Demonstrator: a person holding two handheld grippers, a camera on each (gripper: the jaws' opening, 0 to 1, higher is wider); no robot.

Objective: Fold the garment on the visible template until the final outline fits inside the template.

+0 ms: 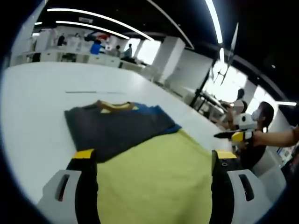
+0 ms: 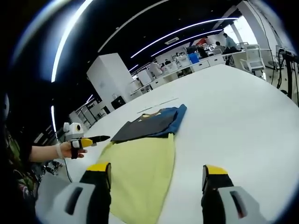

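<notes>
folded garment point(image 1: 117, 126), yellow template point(image 1: 159, 177), no legible writing

White pillar point(image 2: 108, 74), distant desks point(image 1: 79, 57)

Folded garment point(image 1: 117, 126) on the table point(image 1: 37, 102), its near edge on the template sheet point(image 1: 159, 182), sheet between the left gripper's jaws, desks far behind

open-plan lab: strip lights point(image 2: 177, 32), workbenches point(image 1: 84, 57), people seated.
</notes>
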